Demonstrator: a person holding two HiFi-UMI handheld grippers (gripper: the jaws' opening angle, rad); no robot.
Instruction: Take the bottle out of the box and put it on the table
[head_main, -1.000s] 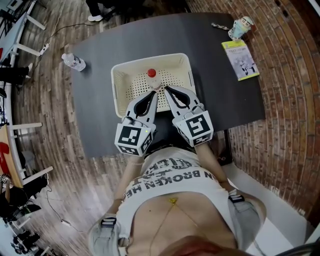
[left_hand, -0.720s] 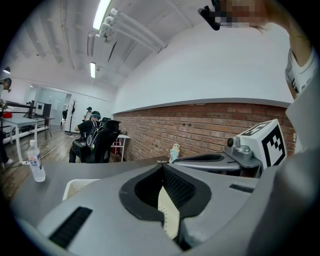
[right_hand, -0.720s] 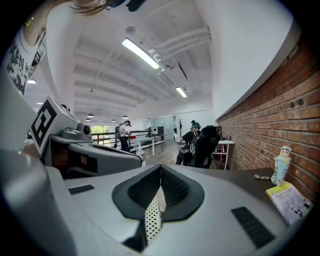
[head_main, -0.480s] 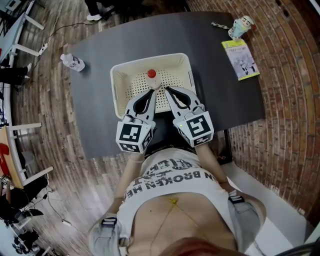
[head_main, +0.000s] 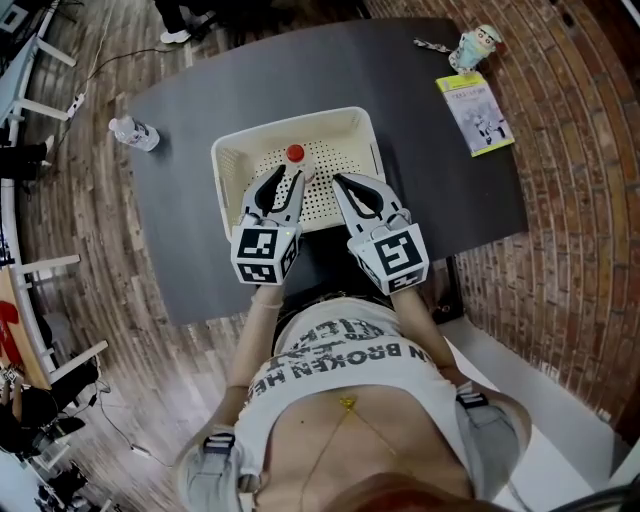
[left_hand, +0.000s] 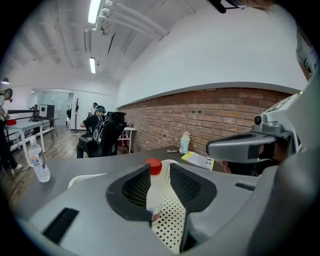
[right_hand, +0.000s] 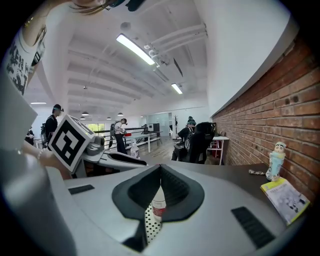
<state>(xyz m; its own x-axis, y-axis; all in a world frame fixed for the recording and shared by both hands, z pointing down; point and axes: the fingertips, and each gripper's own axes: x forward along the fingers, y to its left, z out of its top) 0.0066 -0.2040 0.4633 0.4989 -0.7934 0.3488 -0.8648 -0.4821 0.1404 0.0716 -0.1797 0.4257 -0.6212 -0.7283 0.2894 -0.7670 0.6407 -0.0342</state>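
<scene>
The bottle (head_main: 295, 155) stands upright in the box (head_main: 222, 165). The left hand-held gripper (head_main: 288, 178) has just been opening its jaws. They stand around the bottle without pressing, probably to grasp it. The right hand-held gripper (head_main: 343, 184) waits closed and empty.

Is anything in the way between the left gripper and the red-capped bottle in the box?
Nothing visible. The left gripper's jaws have just been opening, and the bottle stands between them, not yet pinched. Only the box's wall lies between it and the table.
</scene>
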